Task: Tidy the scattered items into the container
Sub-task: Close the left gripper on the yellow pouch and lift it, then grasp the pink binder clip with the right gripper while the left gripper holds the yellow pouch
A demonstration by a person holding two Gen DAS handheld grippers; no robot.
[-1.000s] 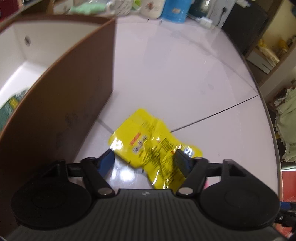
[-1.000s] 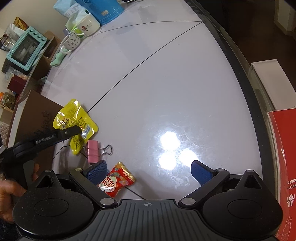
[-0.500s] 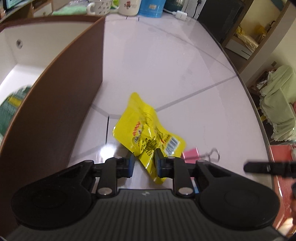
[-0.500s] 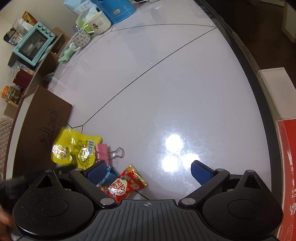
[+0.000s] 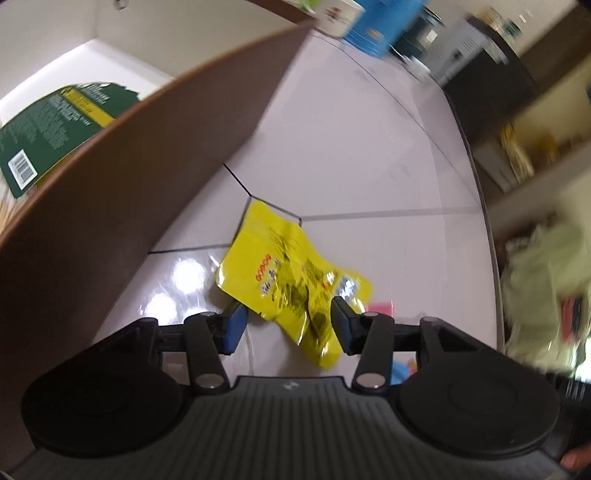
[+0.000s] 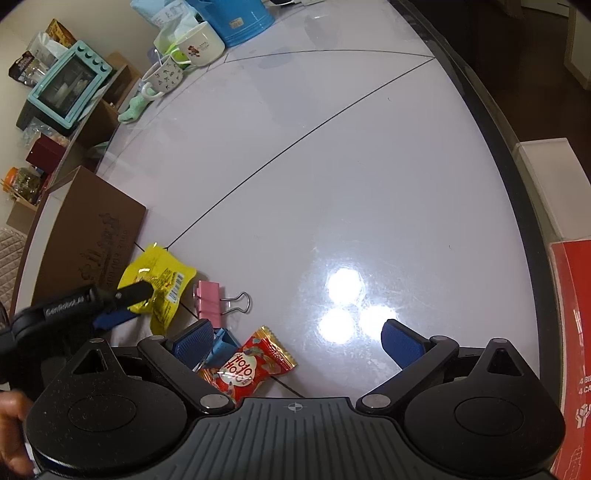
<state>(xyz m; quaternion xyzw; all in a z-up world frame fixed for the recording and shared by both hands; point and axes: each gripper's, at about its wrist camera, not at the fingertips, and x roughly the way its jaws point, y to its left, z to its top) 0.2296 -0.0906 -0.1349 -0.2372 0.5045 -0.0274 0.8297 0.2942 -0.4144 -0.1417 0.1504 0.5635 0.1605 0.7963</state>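
A crumpled yellow snack packet (image 5: 291, 277) lies on the white table just outside the brown box (image 5: 122, 206). My left gripper (image 5: 287, 325) is open, its blue pads on either side of the packet's near end. A green packet (image 5: 55, 129) lies inside the box. In the right wrist view the left gripper (image 6: 123, 305) hangs over the yellow packet (image 6: 159, 267) beside the box (image 6: 92, 236). My right gripper (image 6: 297, 343) is open and holds nothing. A red candy packet (image 6: 247, 365) and a blue binder clip (image 6: 221, 343) lie by its left finger; a pink binder clip (image 6: 210, 299) lies just beyond.
At the table's far end stand white mugs (image 6: 201, 46), a blue container (image 6: 240, 18) and a teal toaster oven (image 6: 68, 86). A red carton (image 6: 572, 332) sits off the right edge. The dark table rim (image 6: 491, 122) curves along the right.
Half a second ago the left gripper's jaws were pinched on the yellow packet; now they stand apart, and the packet lies on the table. The right gripper has hardly moved.
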